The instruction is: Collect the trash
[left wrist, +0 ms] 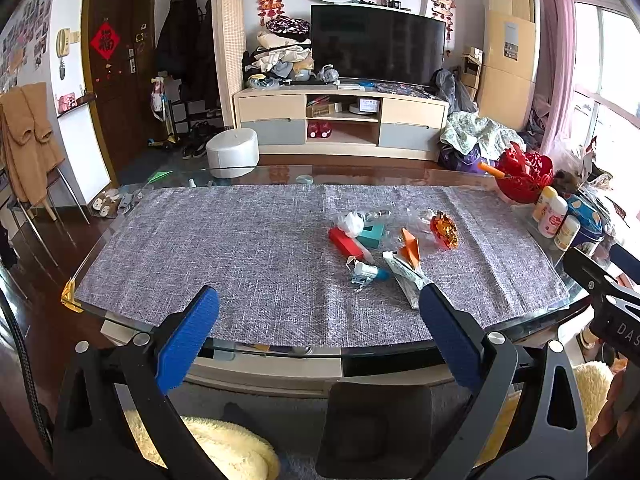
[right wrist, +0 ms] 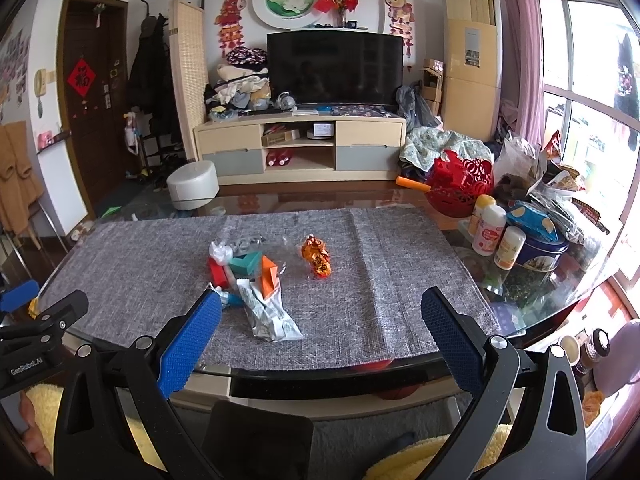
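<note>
Trash (right wrist: 256, 276) lies in a loose cluster on the grey cloth (right wrist: 360, 280) that covers the glass table (right wrist: 532, 308). The cluster holds a crumpled white wrapper (right wrist: 268, 312), an orange paper piece (right wrist: 270, 276), a teal box (right wrist: 245, 263), a red box (right wrist: 218, 273), a white plastic wad (right wrist: 220, 250) and, set apart to the right, a foil wrapper (right wrist: 317, 258).

Right gripper (right wrist: 320, 336): jaws spread wide, holding nothing. The white wrapper lies just ahead of the left jaw and partly between the jaws. The foil wrapper lies further ahead, roughly on the centre line.

Left gripper (left wrist: 320, 336): jaws spread wide, holding nothing. The cluster lies ahead of its right jaw; the tail of the white wrapper (left wrist: 408, 280) sits just beside that jaw tip. A small white and blue tube (left wrist: 370, 272) lies between the red box (left wrist: 346, 244) and the wrapper.

No bin or bag for the trash can be identified in either view.

Probable faults from this position:

- Cloth pinch. The wrapper lies flat. Jaws closing low on it may gather the cloth and drag the whole cluster.
- Partial grasp. The pieces touch or overlap. Closing on one may lift or scatter its neighbours.
- Slip. The foil and plastic are likely thin and crumpled; they may slide out of the pads.
- Gripper collision. Both grippers face the same cluster and stand near each other.
- Side contact. Bottles (right wrist: 490, 236), a tin (right wrist: 540, 248) and a red basket (right wrist: 460, 184) stand right of the right jaw; a wide swing could knock them over.
</note>
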`<state>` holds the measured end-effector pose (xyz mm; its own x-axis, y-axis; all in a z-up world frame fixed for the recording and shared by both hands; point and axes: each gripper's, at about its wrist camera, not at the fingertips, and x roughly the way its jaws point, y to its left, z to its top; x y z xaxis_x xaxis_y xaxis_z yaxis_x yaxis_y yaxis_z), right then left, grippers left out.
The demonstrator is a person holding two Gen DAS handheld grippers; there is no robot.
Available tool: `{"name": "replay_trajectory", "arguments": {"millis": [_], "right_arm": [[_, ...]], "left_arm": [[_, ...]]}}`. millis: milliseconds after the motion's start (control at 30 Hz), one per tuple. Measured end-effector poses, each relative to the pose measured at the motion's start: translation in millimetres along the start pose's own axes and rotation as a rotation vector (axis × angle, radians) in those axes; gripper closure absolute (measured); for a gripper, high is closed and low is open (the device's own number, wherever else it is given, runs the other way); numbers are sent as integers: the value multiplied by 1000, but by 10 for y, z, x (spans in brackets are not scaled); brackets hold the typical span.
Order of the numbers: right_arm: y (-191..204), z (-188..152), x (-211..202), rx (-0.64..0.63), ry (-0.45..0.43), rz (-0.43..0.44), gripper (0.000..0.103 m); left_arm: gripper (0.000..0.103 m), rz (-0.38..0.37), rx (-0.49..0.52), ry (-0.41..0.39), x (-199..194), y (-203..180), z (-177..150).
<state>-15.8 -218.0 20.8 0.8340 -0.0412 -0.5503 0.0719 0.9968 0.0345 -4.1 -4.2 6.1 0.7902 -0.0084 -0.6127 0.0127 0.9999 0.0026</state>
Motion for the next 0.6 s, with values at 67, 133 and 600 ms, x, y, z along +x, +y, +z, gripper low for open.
{"name": "replay_trajectory", "arguments": {"millis": [67, 133, 600], "right_arm": [[-32, -9, -3, 3, 0, 2, 3], [-30, -8, -1, 2, -1, 1, 3], [-87, -39, 151, 22, 19, 11, 3]], "left_arm": [[8, 0, 1, 2, -1, -1, -2], [8, 0, 2, 3, -2, 0, -4], [8, 14, 2, 35, 175, 107, -77]]}}
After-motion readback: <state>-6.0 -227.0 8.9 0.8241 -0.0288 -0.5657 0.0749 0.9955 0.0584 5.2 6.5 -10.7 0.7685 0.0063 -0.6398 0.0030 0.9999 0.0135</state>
